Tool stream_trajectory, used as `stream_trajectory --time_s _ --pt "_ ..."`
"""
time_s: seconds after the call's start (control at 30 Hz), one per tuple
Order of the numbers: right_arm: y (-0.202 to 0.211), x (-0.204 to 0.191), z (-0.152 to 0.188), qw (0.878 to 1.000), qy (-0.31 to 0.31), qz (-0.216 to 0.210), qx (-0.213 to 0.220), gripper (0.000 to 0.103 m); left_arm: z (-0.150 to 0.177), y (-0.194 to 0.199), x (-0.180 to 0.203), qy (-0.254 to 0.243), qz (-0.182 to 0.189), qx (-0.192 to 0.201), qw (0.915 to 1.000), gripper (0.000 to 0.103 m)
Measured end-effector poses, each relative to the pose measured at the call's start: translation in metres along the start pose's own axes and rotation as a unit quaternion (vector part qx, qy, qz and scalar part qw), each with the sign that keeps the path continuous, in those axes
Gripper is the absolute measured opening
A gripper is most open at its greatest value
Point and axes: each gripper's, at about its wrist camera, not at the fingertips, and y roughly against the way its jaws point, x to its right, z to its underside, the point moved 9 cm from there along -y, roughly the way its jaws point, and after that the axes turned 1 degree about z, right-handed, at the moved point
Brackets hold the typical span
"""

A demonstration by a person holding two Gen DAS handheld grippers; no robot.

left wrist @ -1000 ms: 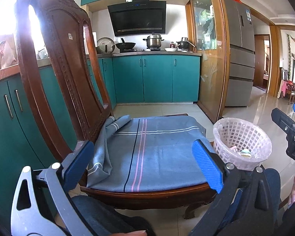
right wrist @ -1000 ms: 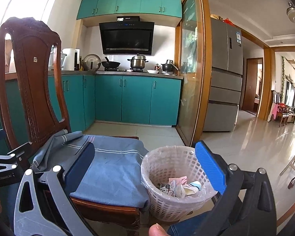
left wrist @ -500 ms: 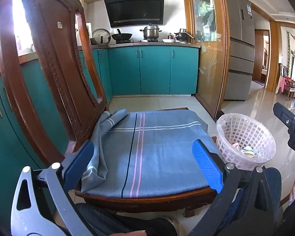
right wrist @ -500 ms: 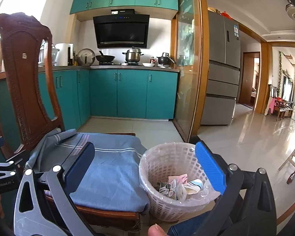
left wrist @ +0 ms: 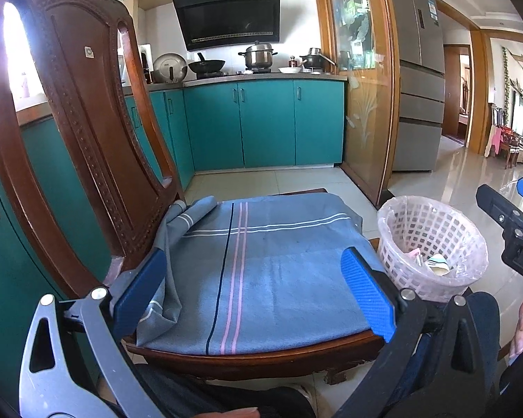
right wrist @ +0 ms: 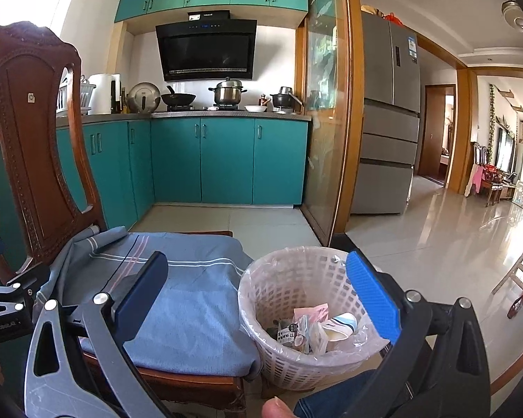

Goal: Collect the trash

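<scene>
A white lattice waste basket point(right wrist: 298, 317) lined with a clear bag stands on the floor right of a wooden chair point(left wrist: 87, 146); it also shows in the left wrist view as the basket point(left wrist: 432, 244). Wrappers and a crumpled cup point(right wrist: 317, 331) lie inside it. My left gripper point(left wrist: 252, 299) hangs open over the chair's blue striped cushion point(left wrist: 261, 264), holding nothing. My right gripper point(right wrist: 258, 299) is open and empty, just in front of the basket's near rim. The right gripper's body point(left wrist: 512, 230) appears at the left view's right edge.
Teal kitchen cabinets point(right wrist: 226, 160) with pots on the counter line the back wall. A glass-and-wood partition point(right wrist: 327, 122) and a grey fridge point(right wrist: 390, 122) stand right of them. Glossy tiled floor point(right wrist: 436, 244) stretches right toward other chairs. The person's knees sit below both grippers.
The left wrist view has tilted and drawn back slightly, showing more of the chair back. The right gripper has eased slightly toward the basket. Both grippers stayed open.
</scene>
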Motion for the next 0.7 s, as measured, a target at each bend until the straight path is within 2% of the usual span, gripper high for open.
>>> stream_trajectory --time_s 0.7 --pt "0.001 0.009 0.000 1.000 -0.010 -0.005 0.004 0.100 -0.003 0.007 0.008 -0.006 -0.005 0.005 1.0000 0.100"
